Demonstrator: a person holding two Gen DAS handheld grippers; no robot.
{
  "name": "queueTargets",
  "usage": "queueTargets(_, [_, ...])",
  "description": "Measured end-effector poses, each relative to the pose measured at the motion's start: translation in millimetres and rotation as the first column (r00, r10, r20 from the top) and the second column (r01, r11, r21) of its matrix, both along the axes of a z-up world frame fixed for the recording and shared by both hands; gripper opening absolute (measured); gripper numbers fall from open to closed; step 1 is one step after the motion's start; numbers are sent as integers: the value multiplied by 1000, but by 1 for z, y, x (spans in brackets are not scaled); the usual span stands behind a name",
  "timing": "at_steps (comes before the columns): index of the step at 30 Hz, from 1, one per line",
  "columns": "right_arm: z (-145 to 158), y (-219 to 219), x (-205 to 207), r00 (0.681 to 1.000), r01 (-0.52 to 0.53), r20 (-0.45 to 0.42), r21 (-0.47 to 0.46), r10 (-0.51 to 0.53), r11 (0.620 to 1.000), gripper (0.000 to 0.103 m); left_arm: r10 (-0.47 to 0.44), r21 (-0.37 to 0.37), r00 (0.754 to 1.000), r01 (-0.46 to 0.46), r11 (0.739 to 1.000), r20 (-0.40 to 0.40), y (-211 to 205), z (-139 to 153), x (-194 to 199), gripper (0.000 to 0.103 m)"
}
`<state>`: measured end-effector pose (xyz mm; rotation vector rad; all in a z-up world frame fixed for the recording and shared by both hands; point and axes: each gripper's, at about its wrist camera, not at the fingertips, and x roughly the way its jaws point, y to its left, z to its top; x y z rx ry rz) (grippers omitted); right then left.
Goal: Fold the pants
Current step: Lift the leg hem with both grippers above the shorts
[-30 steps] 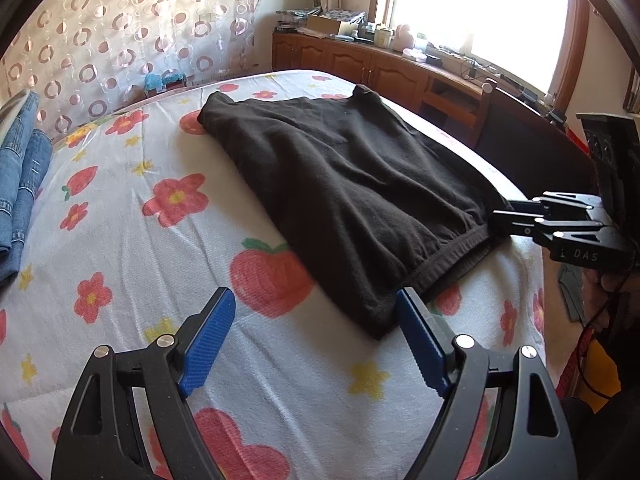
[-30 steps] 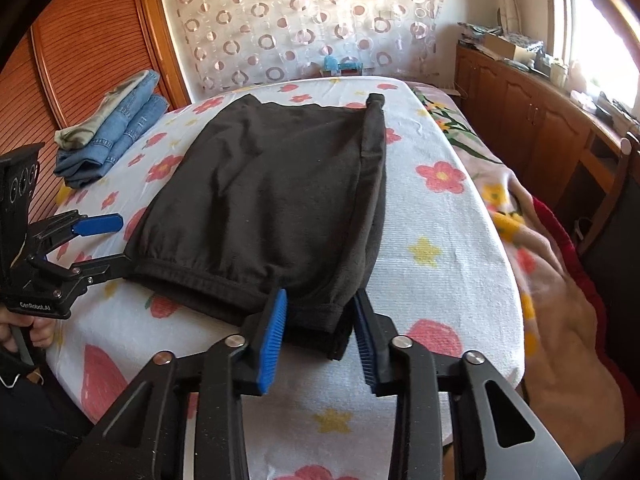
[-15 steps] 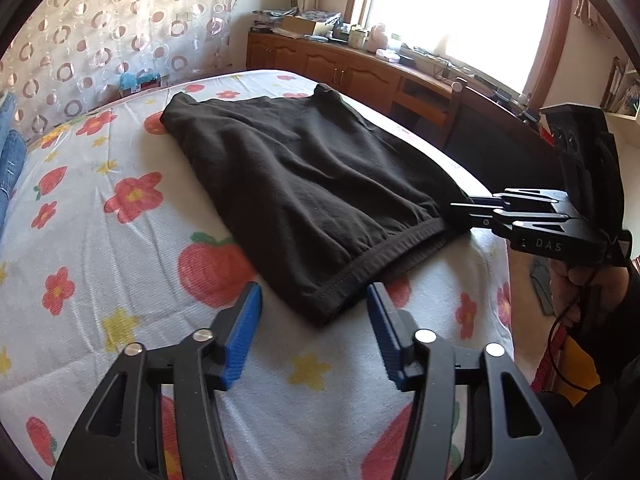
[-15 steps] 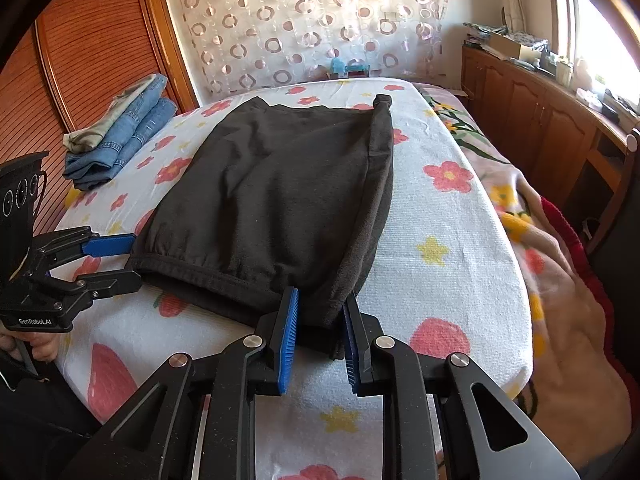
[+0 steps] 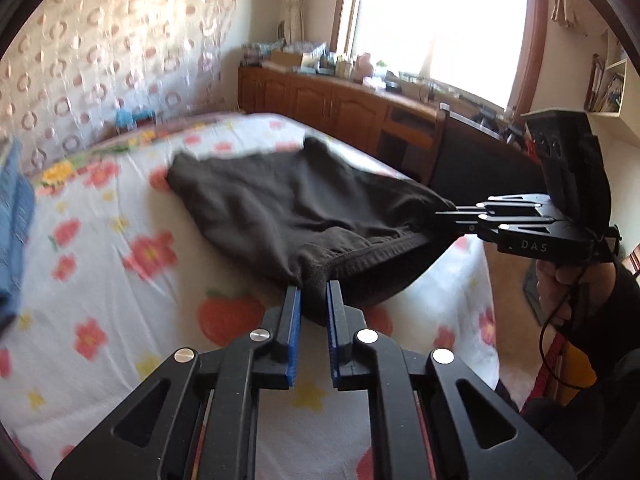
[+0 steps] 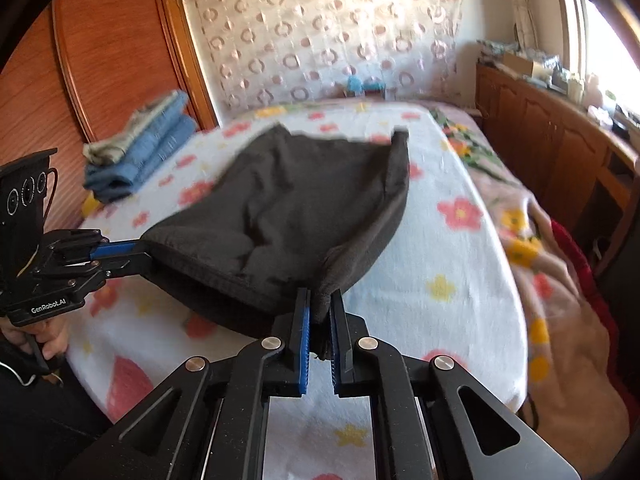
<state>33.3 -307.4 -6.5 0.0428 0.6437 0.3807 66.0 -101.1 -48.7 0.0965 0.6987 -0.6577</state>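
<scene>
Two grippers clamp the near hem of the pants, one at each corner. Seen from the left wrist, the left gripper (image 5: 313, 292) has its blue pads (image 5: 294, 320) pressed on a bunched corner of dark cloth, and its jaws are closing on that cloth. Seen from the right wrist, the right gripper (image 6: 320, 300) pinches the other corner between its pads (image 6: 305, 328), jaws closing too, with a fold of cloth standing up between them. Each camera catches the other tool out to the side: the right gripper (image 5: 460, 216) bites the hem at the right of the left view, held in a hand (image 5: 560, 284) in a dark sleeve; the left gripper (image 6: 140, 250) bites it at the left of the right view.

Between the two grippers the hem hangs in a slack curve, lifted off the bed (image 6: 440, 248). The pants (image 6: 304, 200) are black, doubled lengthwise, and run from the grippers toward the head of the bed, their far end lying on the flowered cover. Beyond the pants' far end a patterned curtain (image 6: 320, 40) hangs. Left of the pants, near the bed's edge, lies a pile of folded jeans (image 6: 140, 152). Right of the bed stands a wooden cabinet (image 6: 540, 128) under a bright window (image 5: 440, 20). Both views are blurred.
</scene>
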Motion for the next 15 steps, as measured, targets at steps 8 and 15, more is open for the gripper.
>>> queueTargets(8, [75, 7, -8, 982, -35, 186, -1, 35, 999, 8, 50, -59, 989, -42, 997, 140, 20, 77, 13, 13])
queueTargets(15, [137, 22, -22, 944, -63, 325, -6, 62, 998, 8, 92, -103, 963, -67, 992, 252, 43, 139, 13, 12])
